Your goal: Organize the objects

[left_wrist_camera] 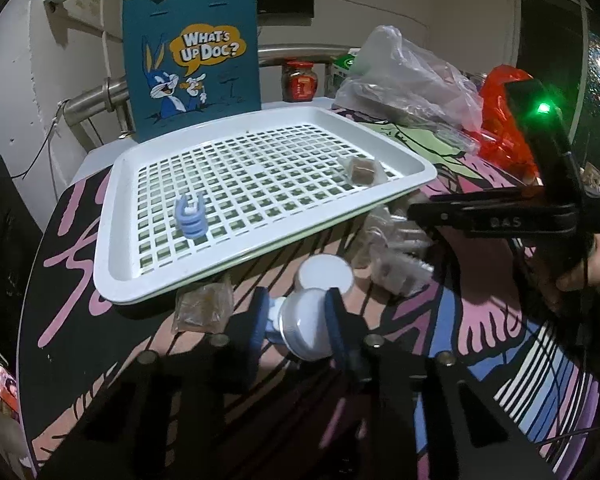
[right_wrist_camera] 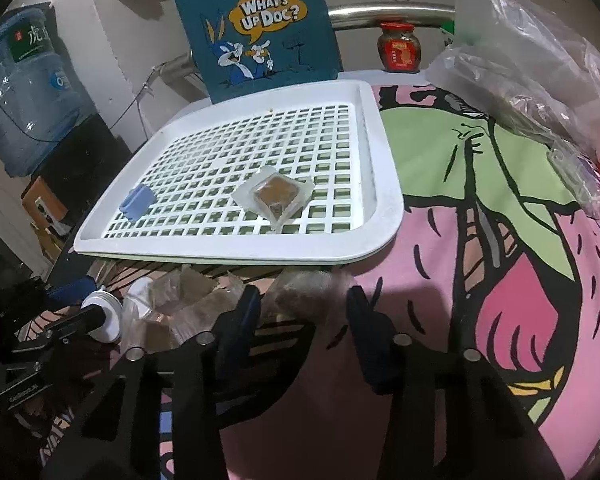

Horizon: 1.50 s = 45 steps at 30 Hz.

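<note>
The left gripper (left_wrist_camera: 296, 326) is clamped on a white bottle (left_wrist_camera: 306, 330) at lower centre. The right gripper (right_wrist_camera: 300, 312) straddles a blurred clear packet (right_wrist_camera: 300, 292); whether its pads press it is unclear. Upper centre, the white tray (right_wrist_camera: 380, 152) holds a wrapped brown cube (right_wrist_camera: 276, 196) and blue clip (right_wrist_camera: 136, 202). More packets (left_wrist_camera: 396, 252) crowd the tray's near edge.
</note>
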Tool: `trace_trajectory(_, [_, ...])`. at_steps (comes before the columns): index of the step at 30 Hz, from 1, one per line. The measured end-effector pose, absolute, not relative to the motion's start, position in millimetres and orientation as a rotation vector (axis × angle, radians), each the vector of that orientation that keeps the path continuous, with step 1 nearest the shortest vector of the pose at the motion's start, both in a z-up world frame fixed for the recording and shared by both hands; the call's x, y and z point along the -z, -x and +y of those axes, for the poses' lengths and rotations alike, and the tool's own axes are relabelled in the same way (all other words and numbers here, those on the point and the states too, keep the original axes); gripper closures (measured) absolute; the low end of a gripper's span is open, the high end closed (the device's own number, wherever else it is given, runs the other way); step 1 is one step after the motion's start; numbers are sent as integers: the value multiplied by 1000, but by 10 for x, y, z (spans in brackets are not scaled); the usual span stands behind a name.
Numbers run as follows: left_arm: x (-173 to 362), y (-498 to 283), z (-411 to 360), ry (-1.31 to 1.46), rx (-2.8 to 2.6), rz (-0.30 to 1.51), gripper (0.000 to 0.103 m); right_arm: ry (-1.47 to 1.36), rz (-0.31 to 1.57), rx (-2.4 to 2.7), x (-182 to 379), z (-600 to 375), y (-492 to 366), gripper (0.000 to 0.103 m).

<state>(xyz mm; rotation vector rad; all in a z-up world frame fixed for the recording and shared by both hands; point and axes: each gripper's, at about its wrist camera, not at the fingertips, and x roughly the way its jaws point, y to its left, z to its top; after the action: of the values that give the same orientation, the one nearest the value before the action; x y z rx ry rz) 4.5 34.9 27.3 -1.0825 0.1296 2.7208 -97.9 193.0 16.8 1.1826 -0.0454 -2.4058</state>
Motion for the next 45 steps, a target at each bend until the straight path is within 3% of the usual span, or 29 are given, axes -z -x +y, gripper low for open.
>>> trace_trajectory(2, [-289, -71, 379, 1060, -2717, 150, 79, -1174, -36, 2401, -174, 1914, 959, 73])
trace_trajectory(4, [-314, -117, 407, 1022, -2719, 171, 84, -1168, -37, 2402, -181, 1914, 929, 76])
trace_trajectory(5, [-326, -134, 411, 1006, -2722, 173, 91, -1162, -41, 2403, -187, 1920, 919, 76])
trace_trajectory(11, [-361, -135, 343, 987, -2740, 132, 91, -1120, -112, 2409, -230, 2027, 818, 77])
trace_trajectory(13, [-361, -140, 343, 988, -2730, 126, 88, -1104, -128, 2407, -248, 2052, 785, 77])
trace_trajectory(15, [-367, -177, 389, 973, -2724, 154, 72, -1093, -131, 2406, -261, 2060, 758, 77])
trace_trajectory(18, [-354, -196, 455, 976, -2721, 202, 67, -1086, -135, 2408, -266, 2068, 747, 77])
trace_trajectory(25, [-281, -165, 550, 1037, -2690, 269, 67, -1082, -141, 2408, -264, 2075, 740, 77])
trace_trajectory(37, [-336, -328, 744, 914, -2628, 388, 68, -1077, -146, 2407, -265, 2074, 731, 77])
trace_trajectory(42, [-368, -291, 585, 918, -2576, 198, 68, -1077, -151, 2404, -267, 2074, 730, 77])
trace_trajectory(45, [-355, -268, 591, 940, -2617, 216, 67, -1078, -155, 2401, -267, 2079, 732, 77])
